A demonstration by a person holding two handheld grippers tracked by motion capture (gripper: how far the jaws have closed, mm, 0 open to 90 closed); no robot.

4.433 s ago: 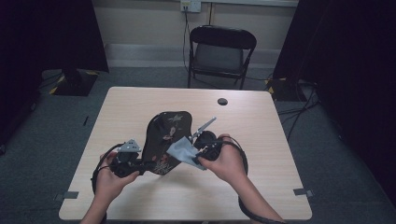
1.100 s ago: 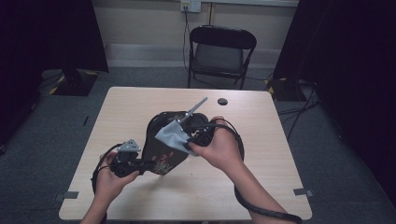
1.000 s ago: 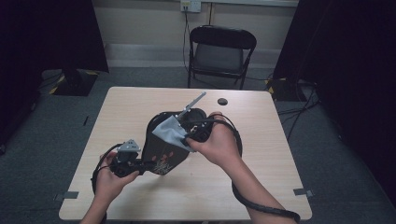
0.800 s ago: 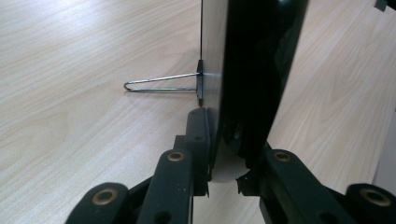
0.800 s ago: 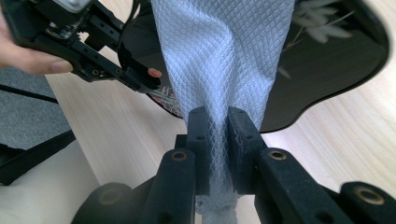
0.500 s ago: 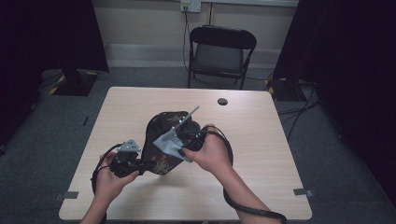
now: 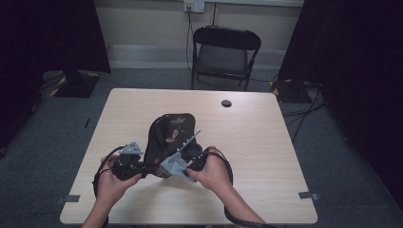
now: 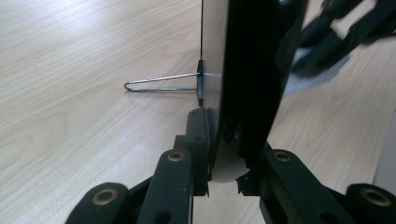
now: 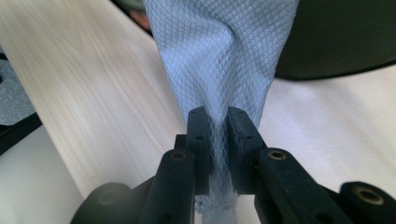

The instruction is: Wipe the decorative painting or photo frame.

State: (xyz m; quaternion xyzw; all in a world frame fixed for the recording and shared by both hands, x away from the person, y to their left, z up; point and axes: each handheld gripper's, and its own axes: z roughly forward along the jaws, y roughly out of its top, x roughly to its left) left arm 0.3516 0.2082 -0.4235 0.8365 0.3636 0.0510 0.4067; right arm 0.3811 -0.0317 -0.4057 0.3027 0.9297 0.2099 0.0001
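1. Dark oval plaque (image 7: 170, 137) with a floral pattern sits propped near the front middle of the table (image 7: 266, 142), tilted back. In the left gripper view its black edge (image 8: 252, 70) stands upright, and a thin wire stand (image 8: 161, 84) sticks out from its back and rests on the wood.
2. Left gripper (image 7: 127, 167): jaws clamped together on the plaque's lower edge, steadying it.
3. Right gripper (image 7: 183, 164): jaws pinched tight on a pale blue quilted cloth (image 9: 219, 60). The cloth (image 7: 175, 166) hangs bunched just beside the plaque's lower right face; whether it touches, I cannot tell.
4. Step in hand, by my reading: wiping the plaque's face, with the cloth low on the surface at one end of a stroke.
5. Next move likely calls for pressing the cloth flat to the face and sweeping across while the left grip braces against the push. Too much pressure could fold the wire stand or tip the plaque.
6. Surroundings: small round dark object (image 7: 226, 103) near the far edge, well apart. Folding chair (image 7: 223, 54) beyond the table. Nothing obstructs the wipe; the trailing cables loop near both hands.
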